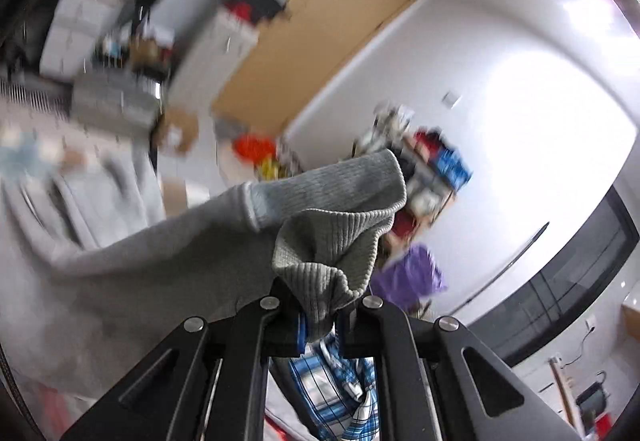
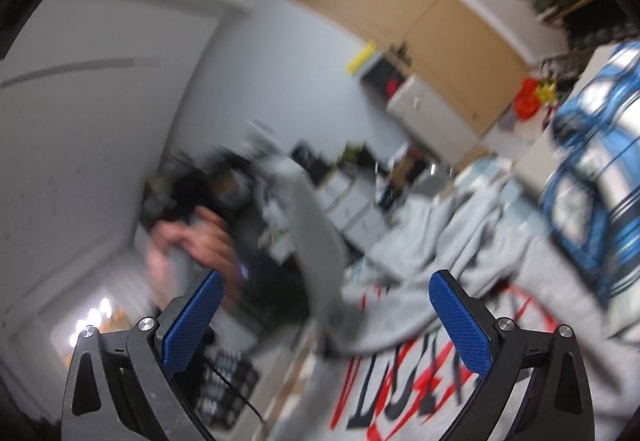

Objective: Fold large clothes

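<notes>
Left gripper: we saw the left gripper [image 1: 320, 315] clamped tight on the ribbed cuff [image 1: 340, 237] of the grey sweatshirt [image 2: 420, 361], low in the centre of the left wrist frame.
Sleeve axis: from the cuff, the sleeve [image 1: 160, 241] ran away toward the left edge of that frame, stretched long and slightly sagging.
Right gripper: we saw the right gripper [image 2: 324, 325] with its blue pads [image 2: 460, 325] wide apart and nothing between them.
Sweatshirt body: it lay in the lower right of the right wrist frame, red and dark lettering up, just beyond the right pad.
Nearer hand: we judged the empty right one closer to the body; the left held only the sleeve end.
Left hand pose: in the right wrist view a blurred hand [image 2: 192, 241] sat centre left, with the sleeve draping down from it.
Other cloth: a blue plaid garment [image 2: 592, 177] lay at the right edge.
</notes>
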The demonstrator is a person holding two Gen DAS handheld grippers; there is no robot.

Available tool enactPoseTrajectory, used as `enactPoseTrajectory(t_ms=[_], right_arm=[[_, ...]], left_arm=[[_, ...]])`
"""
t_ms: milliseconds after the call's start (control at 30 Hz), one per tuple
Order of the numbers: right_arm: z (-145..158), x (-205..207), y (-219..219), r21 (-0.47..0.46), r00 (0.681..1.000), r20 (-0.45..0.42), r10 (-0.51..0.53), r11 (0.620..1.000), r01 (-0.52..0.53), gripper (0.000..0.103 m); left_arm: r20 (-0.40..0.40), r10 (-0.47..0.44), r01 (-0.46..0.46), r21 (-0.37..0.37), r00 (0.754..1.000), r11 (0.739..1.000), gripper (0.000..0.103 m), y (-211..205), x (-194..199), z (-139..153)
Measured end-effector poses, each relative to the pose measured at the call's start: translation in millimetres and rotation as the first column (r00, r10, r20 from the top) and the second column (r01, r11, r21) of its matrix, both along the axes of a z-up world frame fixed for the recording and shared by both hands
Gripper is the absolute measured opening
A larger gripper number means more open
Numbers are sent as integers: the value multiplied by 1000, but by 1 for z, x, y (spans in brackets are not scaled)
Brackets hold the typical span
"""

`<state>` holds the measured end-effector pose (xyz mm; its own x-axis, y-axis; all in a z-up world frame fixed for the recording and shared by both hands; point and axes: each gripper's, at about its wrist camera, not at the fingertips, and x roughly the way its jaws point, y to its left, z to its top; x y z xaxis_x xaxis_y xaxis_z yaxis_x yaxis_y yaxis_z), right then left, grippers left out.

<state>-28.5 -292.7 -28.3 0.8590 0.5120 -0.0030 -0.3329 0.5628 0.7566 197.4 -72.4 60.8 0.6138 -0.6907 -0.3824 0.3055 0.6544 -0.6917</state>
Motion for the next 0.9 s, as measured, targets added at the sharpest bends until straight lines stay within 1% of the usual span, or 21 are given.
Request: enactPoseTrajectory(t_ms=[67, 100, 167, 200, 267, 300, 333, 367, 400, 433, 467, 500, 533, 567, 600, 700, 767, 800, 833, 867, 900], right_arm=[[3, -12, -18, 45, 998, 37, -59, 997, 58, 103], [4, -19, -27, 58, 993, 60, -97, 994, 93, 103], [8, -24, -32, 27, 988, 66, -143, 990, 142, 103], [9, -24, -33, 12, 987, 76, -140, 990, 139, 103], [10, -21, -33, -10, 989, 71, -131, 991, 132, 103], [9, -18, -32, -13, 990, 63, -122, 992, 123, 103], [8, -16, -32, -9, 992, 57, -109, 994, 109, 103], [7, -13, -31, -3, 995, 47, -93, 996, 94, 103], [6, -10, -28, 0, 996, 33, -78, 997, 78, 103], [6, -9, -27, -3, 997, 28, -68, 998, 68, 103], [5, -8, -24, -12, 998, 22, -58, 998, 59, 103], [6, -7, -21, -21, 998, 18, -52, 998, 53, 103], [4, -9, -19, -27, 999, 16, -48, 998, 49, 103], [4, -9, -17, -32, 999, 14, -44, 999, 45, 103], [2, -11, -17, -33, 999, 12, -43, 999, 43, 103], [0, -9, -13, -28, 1000, -6, -30, 999, 29, 103], [-1, -7, -10, -31, 999, -18, -27, 999, 27, 103], [0, -7, -8, -35, 999, -22, -26, 999, 25, 103], [0, -7, -7, -40, 999, -25, -24, 999, 23, 103], [0, -8, -5, -52, 999, -27, -25, 998, 23, 103], [0, -8, -3, -70, 999, -28, -29, 997, 27, 103]], left_arm=[[-91, -25, 26, 13, 996, 1000, 5, -24, 14, -47], [-133, -29, 35, 40, 991, 999, 5, -32, 21, -70], [-203, -52, 78, 120, 978, 990, 5, -49, 27, -116], [-223, -56, 92, 152, 973, 984, 5, -54, 29, -132], [-259, -74, 127, 196, 963, 972, 5, -58, 33, -153], [-276, -68, 137, 241, 959, 961, 5, -60, 29, -161], [-292, -74, 154, 264, 954, 952, 9, -62, 27, -166], [-312, -84, 176, 278, 946, 944, 17, -61, 28, -167], [-329, -85, 188, 296, 941, 936, 20, -58, 26, -167], [-327, -87, 194, 311, 941, 930, 29, -49, 20, -166], [-322, -86, 196, 325, 943, 925, 45, -46, 13, -157], [-316, -82, 194, 341, 945, 920, 55, -34, 6, -153], [-308, -84, 194, 346, 948, 918, 72, -24, 4, -144], [-295, -88, 193, 348, 951, 917, 75, -13, -1, -139], [-276, -88, 189, 363, 957, 913, 75, -3, -8, -137], [-227, -27, 133, 464, 974, 876, 76, 37, -9, -140], [-199, 43, 72, 532, 979, 844, 76, 52, -1, -151], [-187, 95, 26, 560, 978, 828, 76, 67, 7, -156], [-191, 130, 2, 570, 973, 821, 76, 74, 13, -161], [-204, 162, -16, 575, 966, 818, 76, 81, 20, -167], [-231, 179, -19, 562, 956, 827, 76, 93, 27, -176]])
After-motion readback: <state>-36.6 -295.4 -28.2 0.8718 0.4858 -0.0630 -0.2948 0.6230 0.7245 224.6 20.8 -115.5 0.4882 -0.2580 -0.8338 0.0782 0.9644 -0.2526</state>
